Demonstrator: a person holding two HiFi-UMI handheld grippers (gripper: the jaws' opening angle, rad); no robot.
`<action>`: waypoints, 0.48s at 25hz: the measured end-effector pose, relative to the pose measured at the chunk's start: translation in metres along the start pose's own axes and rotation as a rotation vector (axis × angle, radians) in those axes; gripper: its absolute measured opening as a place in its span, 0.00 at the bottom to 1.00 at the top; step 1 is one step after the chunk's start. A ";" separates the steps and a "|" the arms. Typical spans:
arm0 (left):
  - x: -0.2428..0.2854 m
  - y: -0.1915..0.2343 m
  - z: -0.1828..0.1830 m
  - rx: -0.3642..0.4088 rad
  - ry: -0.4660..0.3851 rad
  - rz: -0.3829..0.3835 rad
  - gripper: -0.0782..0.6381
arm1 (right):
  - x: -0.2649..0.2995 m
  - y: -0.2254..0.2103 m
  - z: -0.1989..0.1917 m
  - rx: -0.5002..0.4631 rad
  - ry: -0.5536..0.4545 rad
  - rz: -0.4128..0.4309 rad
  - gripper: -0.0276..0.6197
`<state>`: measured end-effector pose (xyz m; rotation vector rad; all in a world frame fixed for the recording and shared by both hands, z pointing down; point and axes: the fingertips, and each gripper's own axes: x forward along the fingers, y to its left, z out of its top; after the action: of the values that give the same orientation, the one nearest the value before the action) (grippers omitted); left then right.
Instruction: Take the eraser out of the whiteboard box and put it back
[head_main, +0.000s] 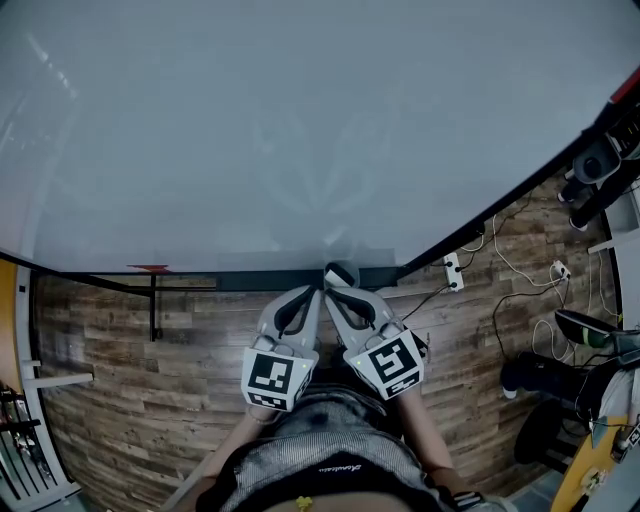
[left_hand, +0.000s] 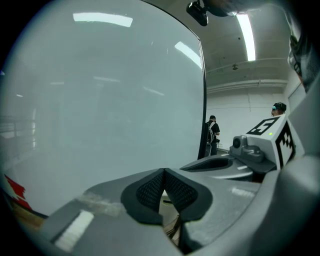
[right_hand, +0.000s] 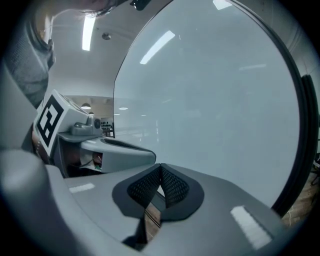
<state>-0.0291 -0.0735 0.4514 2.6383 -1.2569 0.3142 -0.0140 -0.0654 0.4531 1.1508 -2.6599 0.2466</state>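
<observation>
eraser (head_main: 341, 272), small, rounded, grey; details unclear

It looks like a big work room or lab: a huge whiteboard (head_main: 300, 130), a wood floor (head_main: 130, 400), loose cables (head_main: 520, 270) and long ceiling lights (left_hand: 246, 35).

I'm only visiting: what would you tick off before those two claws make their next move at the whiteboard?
1. Left gripper empty, jaws together: ok.
2. Right gripper empty, jaws together: ok.
3. Eraser found: cannot tell; a small rounded thing by the dark ledge at the tips may be it.
4. Whiteboard straight ahead: ok.
5. Floor cables away from both grippers: ok.
</observation>
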 end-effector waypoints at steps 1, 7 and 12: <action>-0.001 0.001 0.003 0.001 -0.010 0.007 0.11 | -0.001 0.000 0.005 -0.002 -0.011 -0.004 0.05; -0.006 0.006 0.026 -0.004 -0.072 0.031 0.11 | -0.003 -0.001 0.029 -0.015 -0.060 -0.024 0.05; -0.013 0.007 0.044 0.002 -0.118 0.046 0.11 | -0.007 0.000 0.052 -0.047 -0.111 -0.038 0.05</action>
<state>-0.0377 -0.0805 0.4062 2.6680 -1.3550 0.1691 -0.0171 -0.0738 0.4012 1.2339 -2.7200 0.1164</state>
